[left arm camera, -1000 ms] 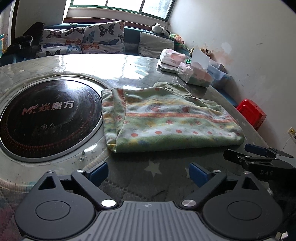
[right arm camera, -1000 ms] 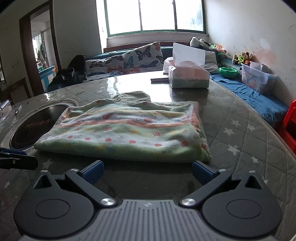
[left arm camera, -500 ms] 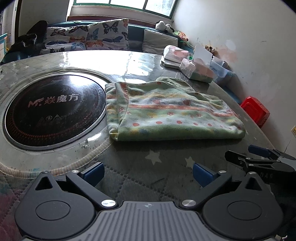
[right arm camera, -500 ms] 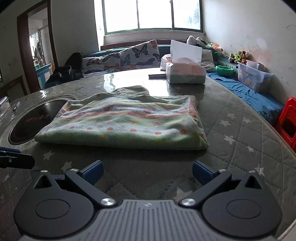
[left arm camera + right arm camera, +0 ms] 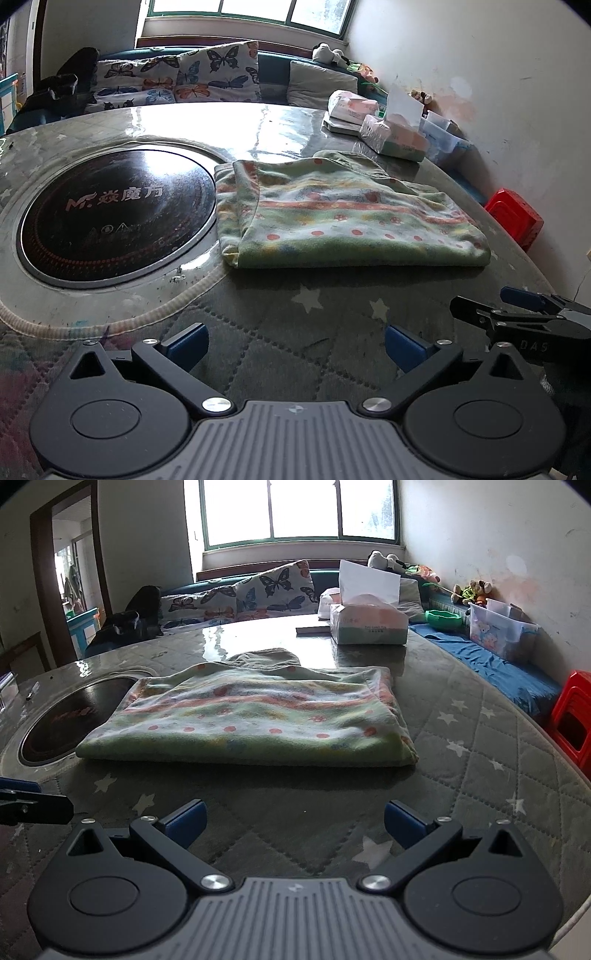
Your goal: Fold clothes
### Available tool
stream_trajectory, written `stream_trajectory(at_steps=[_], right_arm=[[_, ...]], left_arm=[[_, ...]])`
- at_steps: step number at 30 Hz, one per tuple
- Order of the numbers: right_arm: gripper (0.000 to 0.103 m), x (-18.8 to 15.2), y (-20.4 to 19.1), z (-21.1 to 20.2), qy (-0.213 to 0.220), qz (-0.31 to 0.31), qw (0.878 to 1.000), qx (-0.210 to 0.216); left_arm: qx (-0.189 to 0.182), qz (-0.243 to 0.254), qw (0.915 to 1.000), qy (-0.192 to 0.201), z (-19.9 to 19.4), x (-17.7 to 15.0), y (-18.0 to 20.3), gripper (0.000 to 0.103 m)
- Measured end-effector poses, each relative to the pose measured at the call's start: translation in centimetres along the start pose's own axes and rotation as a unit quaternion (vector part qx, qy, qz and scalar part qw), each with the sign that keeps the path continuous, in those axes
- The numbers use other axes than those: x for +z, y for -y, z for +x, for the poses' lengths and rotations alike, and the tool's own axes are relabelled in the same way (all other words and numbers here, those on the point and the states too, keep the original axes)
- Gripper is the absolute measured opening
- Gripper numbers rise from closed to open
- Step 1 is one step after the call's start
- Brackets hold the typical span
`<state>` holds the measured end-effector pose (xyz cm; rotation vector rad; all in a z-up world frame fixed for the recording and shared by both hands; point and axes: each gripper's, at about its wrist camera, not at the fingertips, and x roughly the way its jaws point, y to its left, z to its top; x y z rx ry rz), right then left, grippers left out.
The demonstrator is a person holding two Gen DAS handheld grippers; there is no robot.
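A green patterned garment with red dots and stripes lies folded flat on the quilted table top. My left gripper is open, hovering short of the garment's near edge with nothing between its blue-tipped fingers. My right gripper is open too, a little back from the folded edge and holding nothing. In the left wrist view the right gripper shows at the right edge; in the right wrist view the left gripper's finger shows at the left edge.
A round black induction plate is set into the table left of the garment. Tissue packs sit at the table's far side. A red stool stands off the right edge. A bench with butterfly cushions is behind.
Both grippers have drawn back and up from the garment, which now lies farther from the fingers. The garment itself has not moved.
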<state>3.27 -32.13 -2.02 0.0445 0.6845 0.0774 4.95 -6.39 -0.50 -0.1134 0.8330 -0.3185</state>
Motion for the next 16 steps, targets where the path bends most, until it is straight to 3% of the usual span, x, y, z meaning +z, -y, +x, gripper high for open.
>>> stream_trajectory(at_steps=[16], right_arm=[[0.103,-0.47,-0.68,-0.31,-0.002,-0.006,1.000,-0.003]], left_arm=[[-0.001,-0.005,1.0000,0.005,-0.45,-0.51,0.04,0.103]])
